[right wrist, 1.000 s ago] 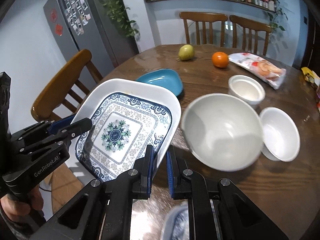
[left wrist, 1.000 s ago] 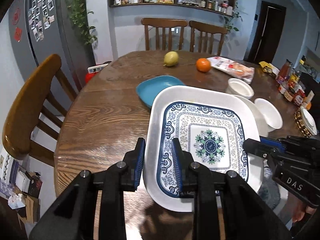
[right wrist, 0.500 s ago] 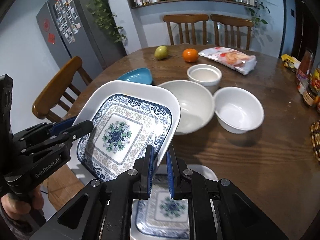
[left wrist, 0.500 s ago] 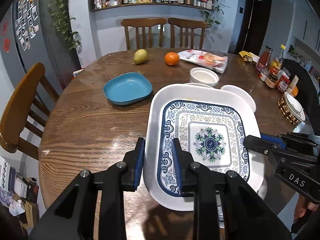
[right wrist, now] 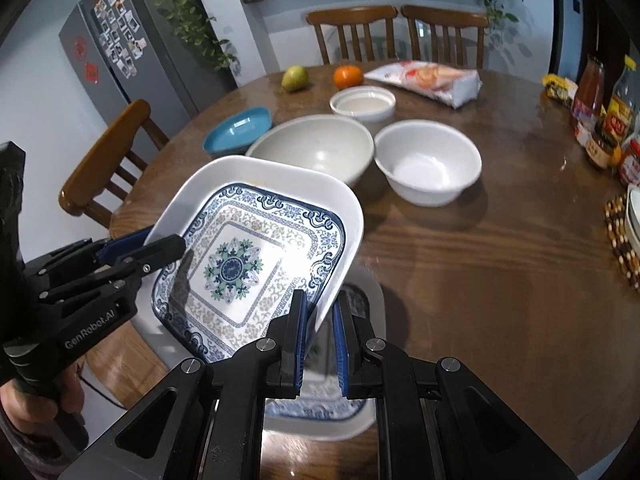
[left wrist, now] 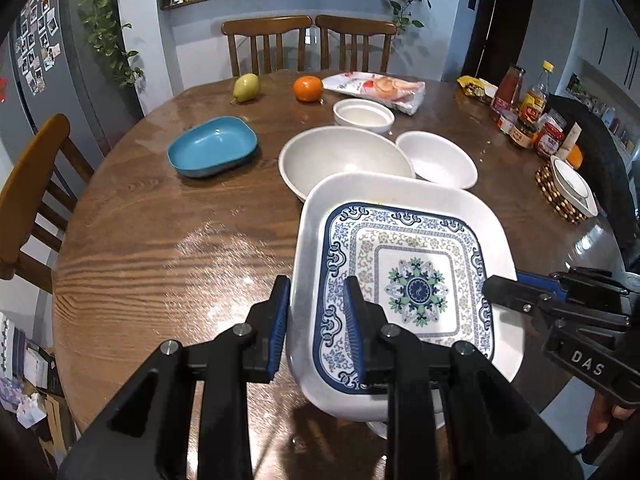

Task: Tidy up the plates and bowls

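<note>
A square white plate with a blue floral pattern (left wrist: 408,276) (right wrist: 256,256) is held in the air above the table's near edge. My left gripper (left wrist: 316,312) is shut on its left rim. My right gripper (right wrist: 320,320) is shut on its right rim and also shows in the left wrist view (left wrist: 516,292). A second patterned square plate (right wrist: 340,412) lies on the table right under the held one. A large grey-white bowl (right wrist: 316,148), a white bowl (right wrist: 428,164), a small white dish (right wrist: 362,104) and a blue dish (left wrist: 212,146) stand behind.
The round wooden table (left wrist: 160,240) also carries a pear (left wrist: 246,87), an orange (left wrist: 308,89), a snack bag (left wrist: 376,88) and sauce bottles (left wrist: 524,112) at the right. A woven trivet with a dish (left wrist: 568,188) sits at the right edge. Wooden chairs (left wrist: 32,188) surround the table.
Both grippers have carried the patterned plate back toward the table's near edge and a bit right. The bowls came into view behind it, and the second patterned plate appeared under it.
</note>
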### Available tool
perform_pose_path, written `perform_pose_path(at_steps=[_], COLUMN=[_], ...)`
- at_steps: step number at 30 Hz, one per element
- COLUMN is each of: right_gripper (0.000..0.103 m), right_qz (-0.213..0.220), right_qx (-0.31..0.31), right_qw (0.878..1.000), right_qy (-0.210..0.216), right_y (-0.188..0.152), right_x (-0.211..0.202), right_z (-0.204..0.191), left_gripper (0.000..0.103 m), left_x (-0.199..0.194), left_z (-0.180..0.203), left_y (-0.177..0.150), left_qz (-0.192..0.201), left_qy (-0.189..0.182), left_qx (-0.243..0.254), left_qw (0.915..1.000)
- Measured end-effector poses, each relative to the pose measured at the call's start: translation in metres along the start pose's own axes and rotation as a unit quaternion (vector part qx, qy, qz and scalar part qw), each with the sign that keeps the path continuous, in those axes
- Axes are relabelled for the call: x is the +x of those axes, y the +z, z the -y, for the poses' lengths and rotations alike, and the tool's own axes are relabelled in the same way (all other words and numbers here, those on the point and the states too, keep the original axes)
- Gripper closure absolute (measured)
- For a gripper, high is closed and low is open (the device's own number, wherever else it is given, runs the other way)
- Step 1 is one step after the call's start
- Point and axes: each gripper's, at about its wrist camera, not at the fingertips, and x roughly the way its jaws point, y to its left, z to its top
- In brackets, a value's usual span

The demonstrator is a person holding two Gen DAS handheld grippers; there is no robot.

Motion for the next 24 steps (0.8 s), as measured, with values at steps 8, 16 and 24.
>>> perform_pose_path(at_steps=[8,16,24], right_gripper=[0.089,0.089,0.089], right_qz=[-0.032,-0.067,-0.085], right_qx=[0.007,0.004,-0.005], right_qw=[0.999,0.998,0.996], right_qy=[0.005,0.009,0.006], right_y=[-0.016,-0.032,-0.031], right_x=[0.008,0.022,0.033], right_z=[0.015,0.022,0.03], left_gripper=[0.079,0.079,0.079], left_x=[0.013,0.026,0.03], left_z=[0.011,0.017,0.02], left_y=[-0.012,-0.028,-0.039], left_qz=[-0.028,-0.06,-0.081], left_qy=[-0.001,-0.001,-0.007], left_qx=[0.001,-0.007,-0.011], left_qw=[0.9996,0.9982,0.9967])
